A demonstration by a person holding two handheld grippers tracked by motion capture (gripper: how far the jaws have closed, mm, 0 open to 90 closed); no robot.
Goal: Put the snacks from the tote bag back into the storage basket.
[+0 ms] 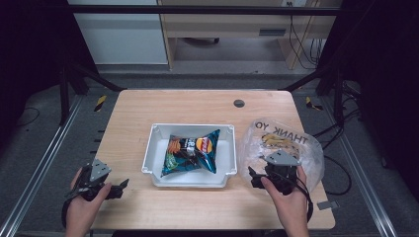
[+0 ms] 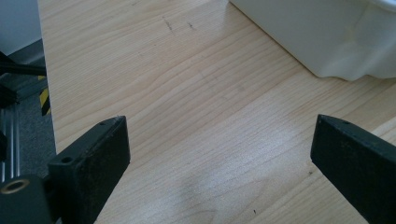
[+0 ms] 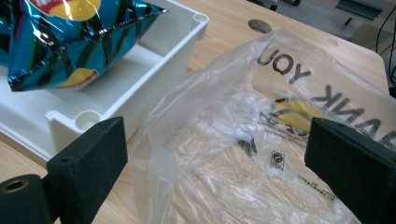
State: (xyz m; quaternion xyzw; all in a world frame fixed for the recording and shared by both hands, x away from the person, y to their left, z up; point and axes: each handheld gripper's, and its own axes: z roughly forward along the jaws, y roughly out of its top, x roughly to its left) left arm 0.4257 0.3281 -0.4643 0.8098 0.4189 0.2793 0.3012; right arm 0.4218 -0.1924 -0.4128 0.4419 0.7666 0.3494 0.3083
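Observation:
A blue crisp bag lies in a white bin at the table's middle. To its right a clear plastic bag with black lettering lies crumpled on the wood. My right gripper stands open at that bag's near edge, jaws wide, nothing between them. My left gripper stands open over bare wood near the front left corner, with the bin's corner ahead of it to the right.
The wooden table has a round cable hole at the back. Its left edge drops to a metal frame and grey floor. Dark stands flank the table, and cables lie on the floor at the right.

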